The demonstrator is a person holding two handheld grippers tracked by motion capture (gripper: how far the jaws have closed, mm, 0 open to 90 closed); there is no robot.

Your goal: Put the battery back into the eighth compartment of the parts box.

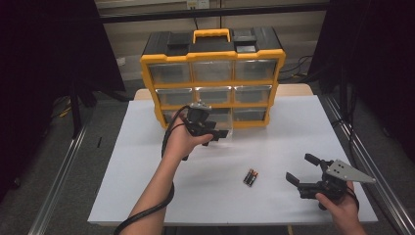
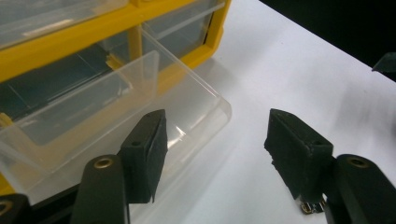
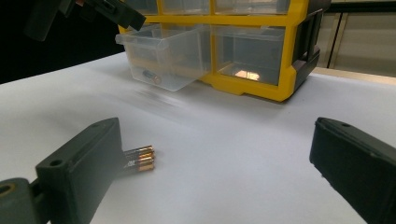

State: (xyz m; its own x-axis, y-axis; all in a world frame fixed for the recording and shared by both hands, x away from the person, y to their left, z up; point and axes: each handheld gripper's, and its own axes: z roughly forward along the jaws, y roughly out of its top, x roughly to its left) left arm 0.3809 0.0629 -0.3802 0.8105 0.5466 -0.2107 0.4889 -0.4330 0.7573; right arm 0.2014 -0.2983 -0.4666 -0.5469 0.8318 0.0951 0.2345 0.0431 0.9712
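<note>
A: Batteries (image 1: 250, 177) lie on the white table (image 1: 147, 196), ahead and to the left of the right gripper (image 1: 304, 172), whose jaws stand wide apart with nothing between them

B: And the left gripper (image 1: 214, 137)?

A: Released too, jaws spread beside the clear drawer (image 2: 140, 100) pulled out of the yellow organizer (image 1: 213, 56); it holds nothing. The right one is plainly nearer the batteries

B: Their long axis?

A: Side by side, slanting toward the organizer, gold ends seen past the right gripper's left jaw. Dark bodies, small. The drawer lies well beyond them, something small already inside
</note>
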